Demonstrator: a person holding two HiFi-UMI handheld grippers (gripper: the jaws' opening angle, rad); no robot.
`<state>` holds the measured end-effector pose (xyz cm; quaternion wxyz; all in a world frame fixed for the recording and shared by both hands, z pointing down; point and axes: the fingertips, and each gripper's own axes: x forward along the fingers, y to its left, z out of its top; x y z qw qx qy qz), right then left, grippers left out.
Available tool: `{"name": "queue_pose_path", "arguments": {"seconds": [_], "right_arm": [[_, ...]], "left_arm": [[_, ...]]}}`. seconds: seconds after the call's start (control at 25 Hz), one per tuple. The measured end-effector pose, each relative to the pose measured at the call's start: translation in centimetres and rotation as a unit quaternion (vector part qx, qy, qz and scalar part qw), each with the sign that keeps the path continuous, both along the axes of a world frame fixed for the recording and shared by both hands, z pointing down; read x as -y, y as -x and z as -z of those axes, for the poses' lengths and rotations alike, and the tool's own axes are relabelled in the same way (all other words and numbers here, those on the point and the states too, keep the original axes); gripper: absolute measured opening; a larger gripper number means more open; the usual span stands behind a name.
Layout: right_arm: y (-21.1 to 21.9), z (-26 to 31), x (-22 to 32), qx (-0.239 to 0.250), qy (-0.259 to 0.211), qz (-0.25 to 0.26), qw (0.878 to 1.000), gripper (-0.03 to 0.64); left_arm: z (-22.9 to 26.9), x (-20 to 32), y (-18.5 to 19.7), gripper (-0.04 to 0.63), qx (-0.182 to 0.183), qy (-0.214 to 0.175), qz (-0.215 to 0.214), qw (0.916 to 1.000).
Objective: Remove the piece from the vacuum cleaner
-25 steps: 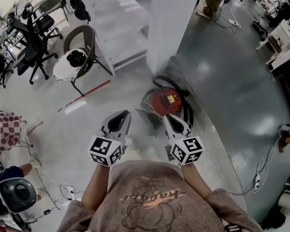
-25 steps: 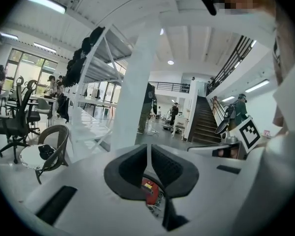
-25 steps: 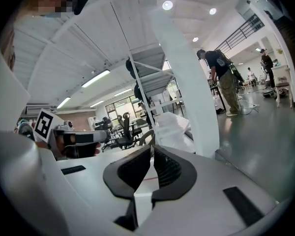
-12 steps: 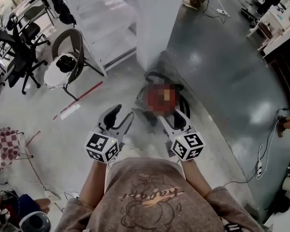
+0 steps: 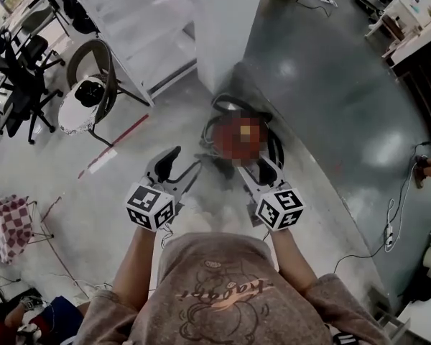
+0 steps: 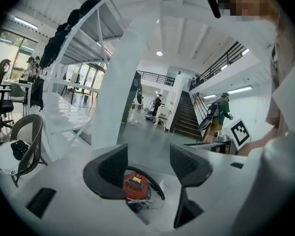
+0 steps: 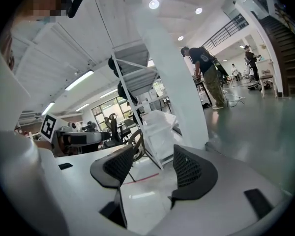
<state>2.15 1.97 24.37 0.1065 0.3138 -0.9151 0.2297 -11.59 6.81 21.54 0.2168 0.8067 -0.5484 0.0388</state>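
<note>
The left gripper (image 6: pixel 147 167) has its dark, ribbed fingers (image 6: pixel 109 167) spread wide with nothing held; they have just been opening. In the gap, low and well beyond the tips, the red vacuum cleaner (image 6: pixel 136 185) shows, untouched. The right gripper (image 7: pixel 155 167) likewise stands wide open and empty, its fingers (image 7: pixel 192 171) having just been opening too (between them only pale floor (image 7: pixel 142 208) and a thin red strip (image 7: pixel 143 179) on it).

In the head view both grippers sit just below mid-frame, the left gripper (image 5: pixel 183 165) left of centre and the right gripper (image 5: pixel 254 171) right of it, both pointing toward the top of the frame. The vacuum cleaner (image 5: pixel 233 136) lies on the floor just above centre, near the right gripper's tips but apart from them, with a black hose (image 5: pixel 278 153) curled round its red body. It rests at the foot of a white pillar (image 5: pixel 226 27) in the upper middle. A chair (image 5: pixel 93 85) stands at the upper left.
</note>
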Motion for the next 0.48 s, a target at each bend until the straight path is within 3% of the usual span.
{"name": "queue_pose_path", "arguments": {"seconds": [0.28,0.48], "right_arm": [[0.1,-5.1,1.4,-0.031,0.034,-0.020,0.999,0.229],[0.5,-10.5,2.1,-0.050,0.063,-0.025,0.996,0.229]], "left_arm": [[-5.8,2.3,-0.3,0.244,0.010,0.045,-0.063,0.9969],[-11.4,4.2,-1.4,0.244,0.031,0.075,-0.126,0.9887]]}}
